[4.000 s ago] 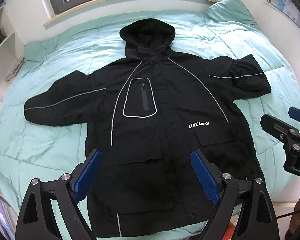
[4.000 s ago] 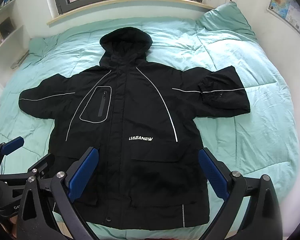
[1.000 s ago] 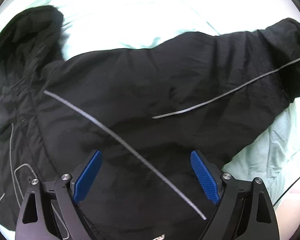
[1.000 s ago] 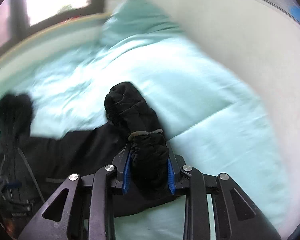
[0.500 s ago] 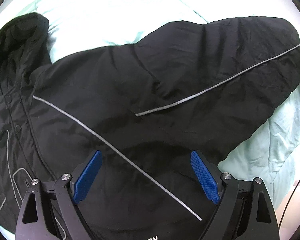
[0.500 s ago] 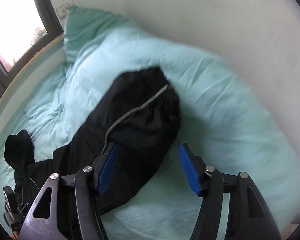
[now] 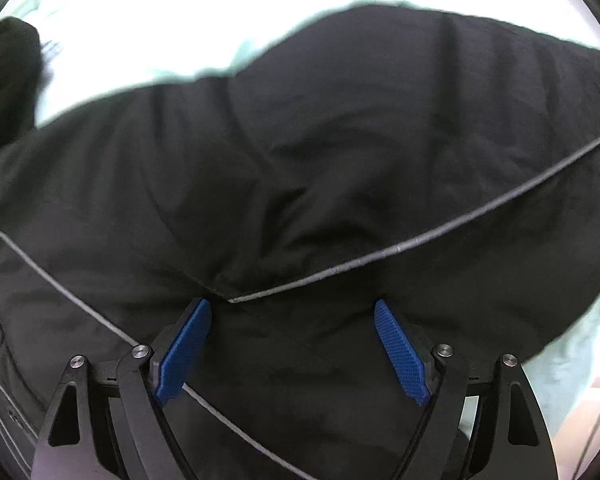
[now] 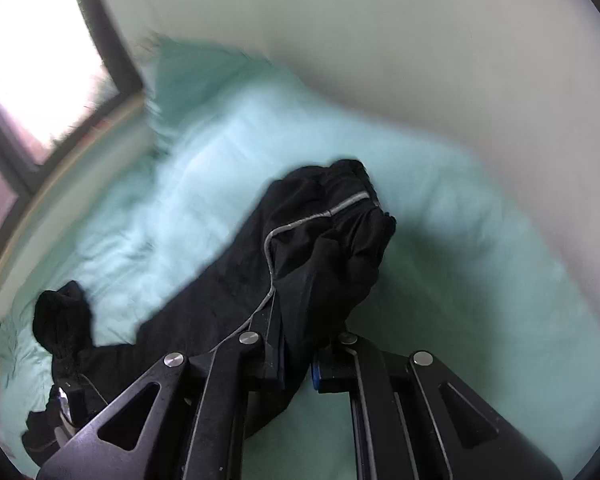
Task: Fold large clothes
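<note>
A black hooded jacket [image 7: 340,160] with thin grey piping [image 7: 420,240] lies on the mint duvet and fills the left wrist view. My left gripper [image 7: 292,344] hovers close over the seam where the sleeve meets the body. Its jaws are wide and closing, with fabric below the blue pads [image 7: 400,352] but not pinched. In the right wrist view my right gripper [image 8: 296,360] is shut on the jacket's sleeve [image 8: 324,264], which bunches up in front of the jaws. The hood [image 8: 60,320] lies far to the left.
The mint duvet [image 8: 480,300] spreads around the sleeve, and a pillow [image 8: 204,76] sits at the bed's head. A white wall [image 8: 380,40] runs close along the bed's far side, and a window [image 8: 32,80] is at the upper left.
My left gripper came down closer to the jacket and its jaws narrowed slightly. My right gripper let go of the cuff, opened over the sleeve, then shut on it.
</note>
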The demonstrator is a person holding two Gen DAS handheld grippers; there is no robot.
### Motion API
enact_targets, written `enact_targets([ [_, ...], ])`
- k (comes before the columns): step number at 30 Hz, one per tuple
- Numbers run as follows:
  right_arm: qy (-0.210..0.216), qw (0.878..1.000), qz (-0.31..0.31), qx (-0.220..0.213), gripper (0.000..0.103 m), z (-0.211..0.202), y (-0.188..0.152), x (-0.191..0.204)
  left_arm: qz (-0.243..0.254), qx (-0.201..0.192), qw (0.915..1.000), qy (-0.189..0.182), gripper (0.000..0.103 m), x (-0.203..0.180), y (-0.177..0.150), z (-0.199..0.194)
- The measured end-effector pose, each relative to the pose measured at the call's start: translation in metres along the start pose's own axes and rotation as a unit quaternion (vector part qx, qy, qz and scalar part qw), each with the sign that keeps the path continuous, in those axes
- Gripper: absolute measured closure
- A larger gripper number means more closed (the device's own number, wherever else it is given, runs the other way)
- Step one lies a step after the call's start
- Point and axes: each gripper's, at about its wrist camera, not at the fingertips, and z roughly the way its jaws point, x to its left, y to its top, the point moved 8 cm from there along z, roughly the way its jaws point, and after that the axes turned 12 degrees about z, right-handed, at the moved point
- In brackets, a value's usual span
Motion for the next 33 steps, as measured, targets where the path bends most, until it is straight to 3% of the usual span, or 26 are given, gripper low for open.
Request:
enact_targets([
  [2,-0.021,1.000,-0.009,0.015,0.093,0.016,-0.008,-0.004,0.014,-0.010,0.9998,0.003,0.018,-0.003,0.003,-0.005],
  [7,0.069,0.995,-0.073,-0.006,0.093,-0.015,-0.021,0.052,-0.014,-0.063,0.9975,-0.029,0.018,0.013,-0.014,-0.055],
  [11,0.135,0.982,-0.134,-0.003,0.093,-0.046,-0.050,0.122,-0.050,-0.115,0.9919,0.020,0.018,0.056,-0.045,-0.109],
  [14,0.171,0.969,-0.180,0.015,0.093,-0.055,-0.085,0.179,-0.093,-0.126,0.9871,0.034,0.018,0.089,-0.078,-0.136],
  [17,0.193,0.952,-0.235,0.034,0.093,-0.056,-0.133,0.236,-0.137,-0.136,0.9800,0.051,0.018,0.140,-0.131,-0.157],
  [21,0.221,0.922,-0.307,0.077,0.093,-0.053,-0.212,0.306,-0.186,-0.139,0.9687,0.087,0.018,0.172,-0.193,-0.186],
  [27,0.228,0.875,-0.408,0.127,0.093,-0.039,-0.338,0.391,-0.262,-0.142,0.9478,0.114,0.019,0.225,-0.280,-0.211],
  [31,0.239,0.842,-0.453,0.168,0.093,-0.035,-0.415,0.433,-0.301,-0.141,0.9359,0.115,0.019,0.244,-0.314,-0.210],
  [33,0.230,0.835,-0.463,0.189,0.090,-0.025,-0.439,0.442,-0.318,-0.138,0.9313,0.113,0.019,0.252,-0.323,-0.205],
])
